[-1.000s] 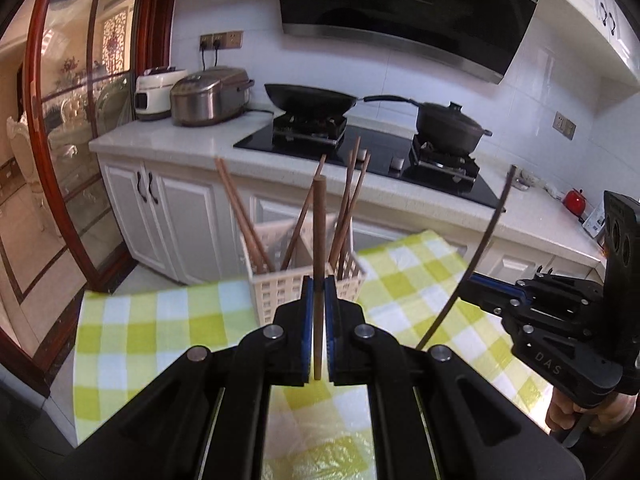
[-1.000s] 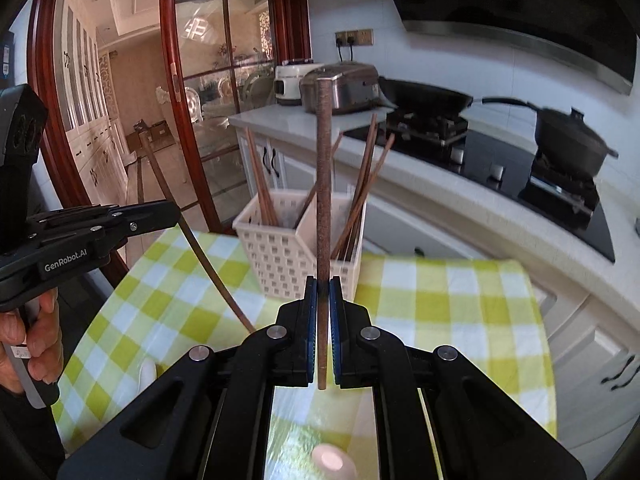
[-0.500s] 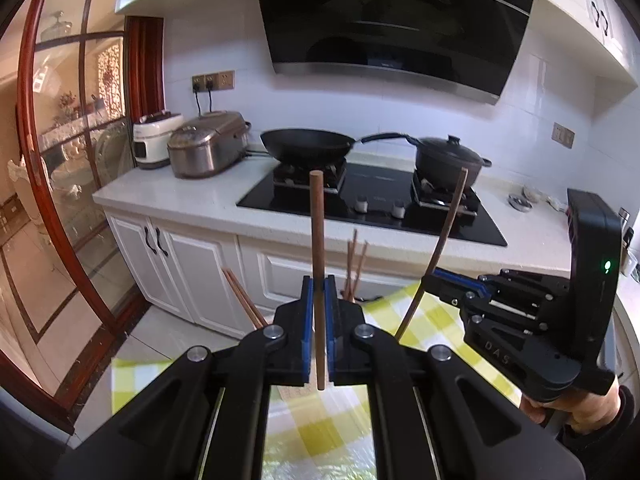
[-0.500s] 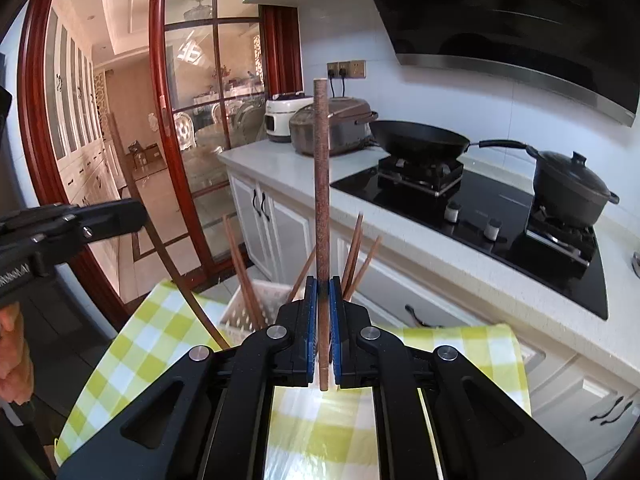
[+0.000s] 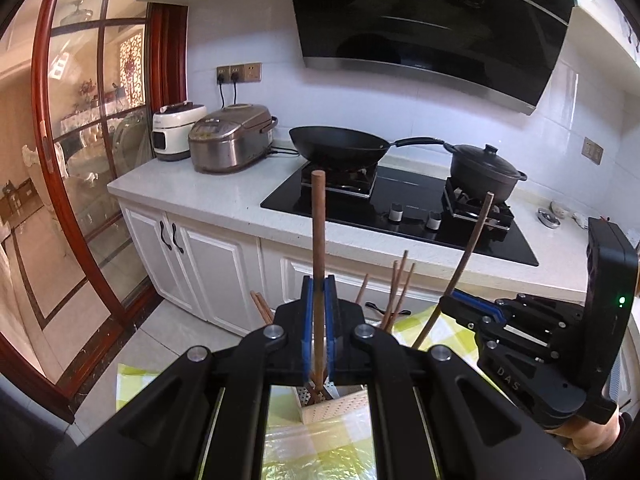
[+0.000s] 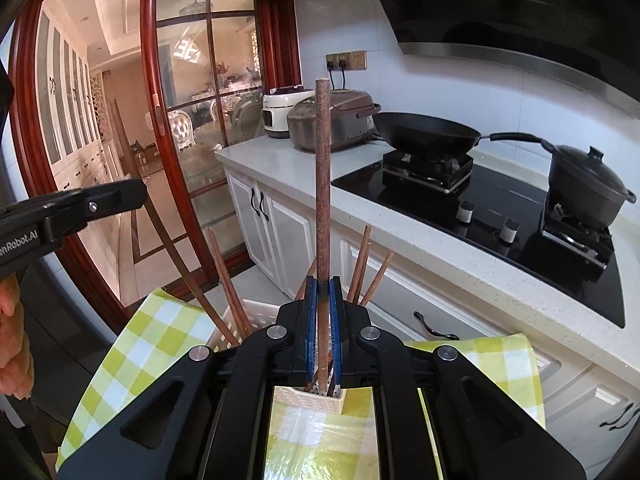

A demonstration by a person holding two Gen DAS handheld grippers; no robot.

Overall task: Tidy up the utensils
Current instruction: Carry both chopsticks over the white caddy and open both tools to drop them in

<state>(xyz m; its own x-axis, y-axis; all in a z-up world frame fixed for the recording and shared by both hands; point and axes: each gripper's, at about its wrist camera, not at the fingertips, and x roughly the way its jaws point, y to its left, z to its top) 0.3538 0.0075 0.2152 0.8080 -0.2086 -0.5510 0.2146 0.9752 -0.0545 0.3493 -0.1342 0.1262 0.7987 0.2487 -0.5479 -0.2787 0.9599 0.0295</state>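
Premises: a domestic kitchen. A black glass gas hob [image 5: 400, 208] is set into a pale stone counter [image 5: 200, 192], with a wok [image 5: 340, 146] and a lidded pot [image 5: 484, 172] on its burners. A black extractor hood [image 5: 432, 20] hangs above against white tiled walls. Two rice cookers [image 5: 232, 140] stand plugged into wall sockets [image 5: 239, 74]. White panelled cupboards [image 5: 208, 264] run below. A red-framed glass door [image 6: 188, 120] gives onto a furnished dining room.
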